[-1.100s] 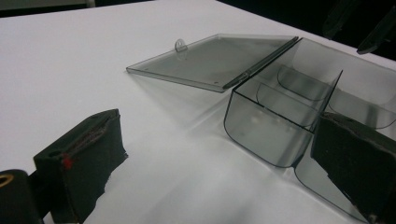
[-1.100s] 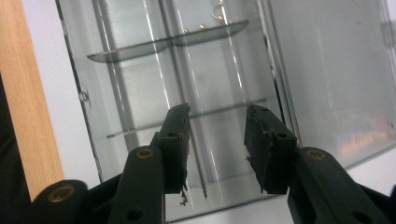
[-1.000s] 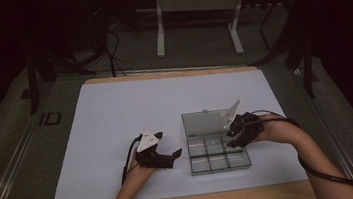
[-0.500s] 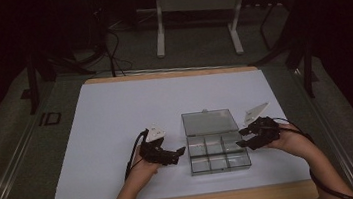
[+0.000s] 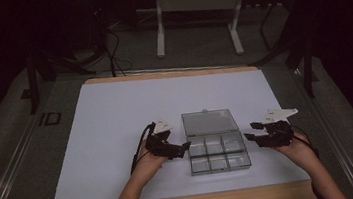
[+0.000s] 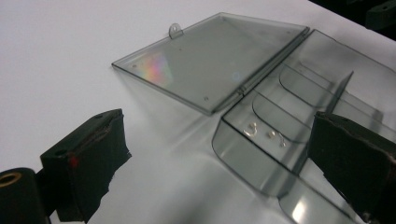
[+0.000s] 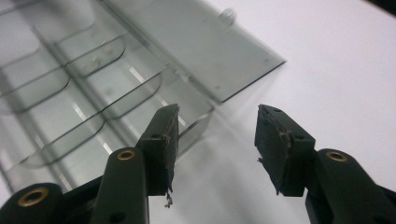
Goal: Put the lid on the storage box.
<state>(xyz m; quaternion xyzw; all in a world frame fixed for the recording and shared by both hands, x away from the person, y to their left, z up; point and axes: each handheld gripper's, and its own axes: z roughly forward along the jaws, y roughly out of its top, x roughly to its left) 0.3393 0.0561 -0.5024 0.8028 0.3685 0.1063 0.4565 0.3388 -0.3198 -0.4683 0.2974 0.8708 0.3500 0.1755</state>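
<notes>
Both hand-held grippers flanked a clear plastic organizer box (image 5: pixel 218 150) near the front of the white table cover (image 5: pixel 116 116). In the high view the left gripper (image 5: pixel 186 146) lay just beside the box's left wall, its jaws pointing at it, and the right gripper (image 5: pixel 248 132) sat a little apart from the box's right wall, pointing back toward it.

Seen along its own jaws, the left gripper (image 6: pixel 219 154) stood wide open and held nothing: one jaw was over the bare white cover, while the other overlapped the box's near corner in the picture, though whether it touched the plastic could not be told. The right gripper (image 7: pixel 215 140) was also open and empty, its jaws parted with a clear gap, one close to the box's corner and the other over the cover.

The box stood open, its lid (image 6: pixel 210 58) folded flat onto the table behind the hinge, a small latch tab (image 6: pixel 175 31) at its far edge. The tray was split into six compartments in two rows of three. A few tiny metal bits (image 6: pixel 264 133) lay in the corner compartment nearest the left gripper; their kind was too small to tell.

No brand, label or readable writing appeared on the box, the grippers or the cover.
</notes>
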